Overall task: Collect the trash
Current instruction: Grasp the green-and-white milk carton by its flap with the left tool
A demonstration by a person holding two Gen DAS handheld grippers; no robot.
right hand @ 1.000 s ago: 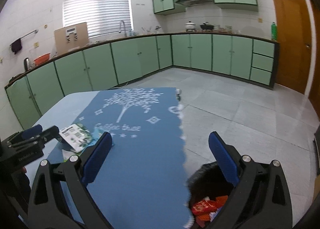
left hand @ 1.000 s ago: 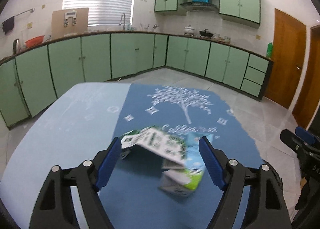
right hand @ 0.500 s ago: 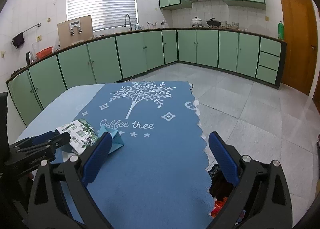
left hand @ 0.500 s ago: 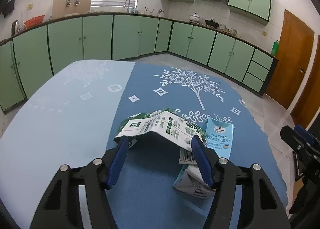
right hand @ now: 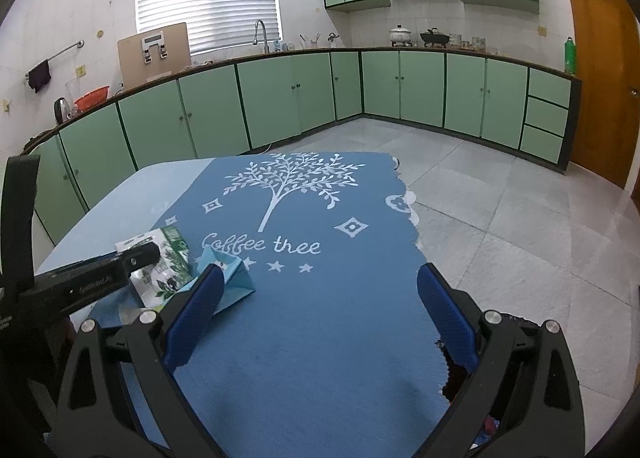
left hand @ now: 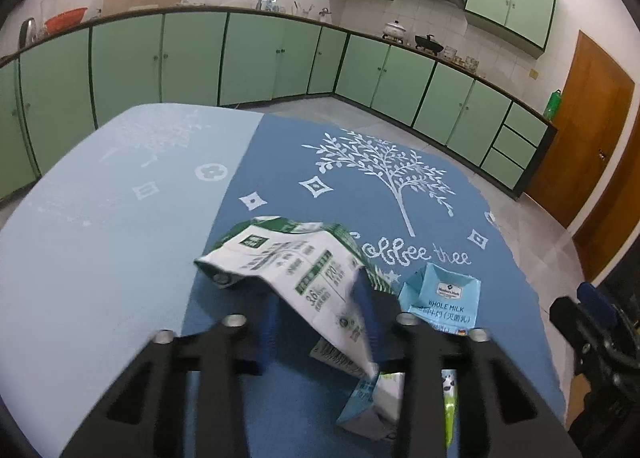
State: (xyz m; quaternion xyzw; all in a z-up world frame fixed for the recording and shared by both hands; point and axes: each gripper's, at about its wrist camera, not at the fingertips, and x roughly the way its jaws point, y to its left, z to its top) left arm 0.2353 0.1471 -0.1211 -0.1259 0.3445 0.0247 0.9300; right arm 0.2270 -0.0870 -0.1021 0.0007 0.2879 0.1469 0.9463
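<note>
Between left gripper [left hand: 316,322] fingers: crumpled green-white carton [left hand: 296,262], pinched, seemingly lifted off blue cloth [left hand: 400,186]. Just right and ahead: light-blue milk carton [left hand: 444,298], uncollected. Right gripper [right hand: 316,314] spread wide, empty. Beyond: bin [right hand: 472,378] at cloth edge, partly hidden. Collection underway, judging.

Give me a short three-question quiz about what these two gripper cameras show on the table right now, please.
1. True or false: the left gripper has closed on the flattened green-and-white carton.
2. What words are printed on the light blue carton? A) Whole Milk B) Orange Juice C) Green Tea
3. Fill in: the right gripper is ____, holding nothing, above the blue tablecloth.

Key: 1 true; 2 A; 3 open.
</note>
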